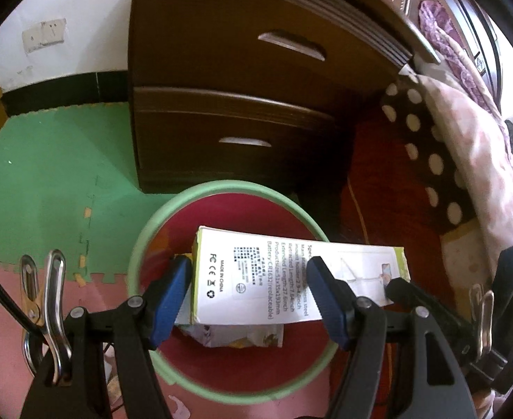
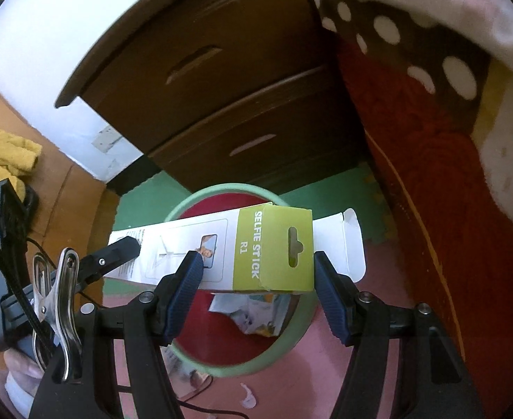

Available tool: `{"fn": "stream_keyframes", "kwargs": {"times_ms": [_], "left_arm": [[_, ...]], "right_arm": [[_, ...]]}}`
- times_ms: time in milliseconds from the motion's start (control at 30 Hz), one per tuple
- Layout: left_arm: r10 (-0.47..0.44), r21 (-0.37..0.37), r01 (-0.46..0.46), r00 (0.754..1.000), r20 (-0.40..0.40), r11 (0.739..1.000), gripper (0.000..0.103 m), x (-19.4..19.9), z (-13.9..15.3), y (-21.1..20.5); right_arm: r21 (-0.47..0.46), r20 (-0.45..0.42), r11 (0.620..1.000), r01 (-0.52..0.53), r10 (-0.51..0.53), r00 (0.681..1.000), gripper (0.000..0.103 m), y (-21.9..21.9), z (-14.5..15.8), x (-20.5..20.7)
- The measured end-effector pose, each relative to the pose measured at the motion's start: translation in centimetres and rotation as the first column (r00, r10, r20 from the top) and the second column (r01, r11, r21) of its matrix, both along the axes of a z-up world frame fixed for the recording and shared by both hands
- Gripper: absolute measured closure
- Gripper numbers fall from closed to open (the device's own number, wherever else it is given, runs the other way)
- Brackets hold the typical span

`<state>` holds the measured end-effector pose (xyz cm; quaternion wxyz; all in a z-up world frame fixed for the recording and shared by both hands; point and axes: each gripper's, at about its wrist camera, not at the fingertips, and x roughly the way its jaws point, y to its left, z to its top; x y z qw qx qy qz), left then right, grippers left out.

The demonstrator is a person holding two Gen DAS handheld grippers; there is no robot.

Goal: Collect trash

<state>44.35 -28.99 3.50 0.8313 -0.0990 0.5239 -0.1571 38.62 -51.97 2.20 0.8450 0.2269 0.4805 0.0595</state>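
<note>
A long white and lime selfie-stick box (image 1: 256, 279) (image 2: 274, 248) hangs level over a round bin with a pale green rim (image 1: 221, 186) (image 2: 221, 188) and a red liner. My left gripper (image 1: 251, 293) grips its printed end, one blue pad at the box's end and the other across its face. The box's lime end sits between the pads of my right gripper (image 2: 258, 279), whose black finger (image 1: 399, 286) shows at the far end in the left wrist view. The left gripper's finger (image 2: 124, 248) shows likewise in the right wrist view. A crumpled wrapper (image 1: 239, 337) (image 2: 253, 310) lies inside the bin.
A dark wooden nightstand (image 1: 239, 104) (image 2: 221, 104) with two drawers stands right behind the bin. A bed with a red side and a polka-dot blanket (image 1: 427, 146) runs along the right. Green and pink foam mats (image 1: 54, 174) cover the floor. A white scrap (image 2: 247, 398) lies near the bin.
</note>
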Motion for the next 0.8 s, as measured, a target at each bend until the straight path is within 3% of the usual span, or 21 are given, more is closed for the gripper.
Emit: {"fn": "stream_keyframes", "kwargs": {"times_ms": [300, 800], "left_arm": [[0.003, 0.006, -0.003, 0.999, -0.034, 1.000, 0.032, 2.4, -3.0, -0.9], [-0.011, 0.117, 0.014, 1.000, -0.026, 0.993, 0.033, 2.5, -3.2, -0.7]], "right_arm": [[-0.018, -0.032, 0.999, 0.029, -0.030, 0.999, 0.037, -0.8, -2.7, 1.7], [-0.024, -0.004, 1.000, 0.007, -0.007, 1.000, 0.037, -0.3, -3.1, 1.9]]}}
